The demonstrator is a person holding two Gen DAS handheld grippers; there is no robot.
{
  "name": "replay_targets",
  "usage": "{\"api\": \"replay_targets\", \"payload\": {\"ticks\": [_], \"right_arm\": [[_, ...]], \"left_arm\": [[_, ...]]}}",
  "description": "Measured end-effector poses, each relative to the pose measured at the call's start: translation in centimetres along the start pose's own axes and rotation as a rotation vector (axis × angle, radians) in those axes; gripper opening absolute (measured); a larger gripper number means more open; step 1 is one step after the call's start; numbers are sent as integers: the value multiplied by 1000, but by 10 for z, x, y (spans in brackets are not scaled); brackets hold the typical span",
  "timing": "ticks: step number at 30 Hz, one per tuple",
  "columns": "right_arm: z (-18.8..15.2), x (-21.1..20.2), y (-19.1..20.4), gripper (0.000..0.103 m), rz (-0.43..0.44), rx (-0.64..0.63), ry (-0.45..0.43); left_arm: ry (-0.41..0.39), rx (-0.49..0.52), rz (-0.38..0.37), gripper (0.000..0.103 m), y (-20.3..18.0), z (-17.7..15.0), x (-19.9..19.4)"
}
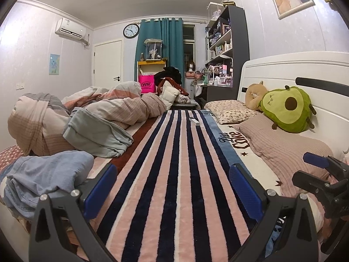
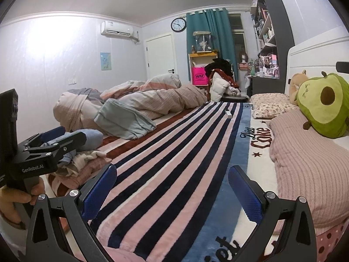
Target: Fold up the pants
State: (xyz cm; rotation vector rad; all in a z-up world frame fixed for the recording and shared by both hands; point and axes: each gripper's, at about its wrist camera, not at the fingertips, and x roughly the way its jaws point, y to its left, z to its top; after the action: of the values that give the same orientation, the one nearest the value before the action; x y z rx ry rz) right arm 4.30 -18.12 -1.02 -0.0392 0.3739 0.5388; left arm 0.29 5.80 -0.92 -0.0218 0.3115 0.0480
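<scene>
1. The pants (image 1: 43,174), taken to be the light blue denim-like bundle, lie crumpled at the left edge of the bed, on a small heap of other clothes (image 2: 82,163); neither tool touches them.
2. Left hand-held gripper (image 1: 174,192): jaws wide, holding nothing, above the striped blanket (image 1: 174,152); right hand-held gripper (image 2: 172,192): likewise wide and empty.
3. Risk: a grab into the heap may lift the striped garment beneath with the pants; cause, layers bunched together.
4. Risk: the grey-blue cloth (image 1: 98,135) beside the duvet (image 1: 109,104) could be mistaken for the target.
5. Risk: a small white object (image 1: 194,121) lies on the blanket where folding would likely occur.
6. Only the right view shows the underlying clothes and the person's hand (image 2: 19,198); only the left view shows the bundle's full spread.
</scene>
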Motion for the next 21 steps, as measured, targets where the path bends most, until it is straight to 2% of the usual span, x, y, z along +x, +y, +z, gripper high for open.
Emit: {"api": "replay_targets", "payload": {"ticks": [21], "right_arm": [[0, -3, -3, 102, 0, 7, 4]], "left_arm": [[0, 2, 1, 102, -2, -1, 0]]}}
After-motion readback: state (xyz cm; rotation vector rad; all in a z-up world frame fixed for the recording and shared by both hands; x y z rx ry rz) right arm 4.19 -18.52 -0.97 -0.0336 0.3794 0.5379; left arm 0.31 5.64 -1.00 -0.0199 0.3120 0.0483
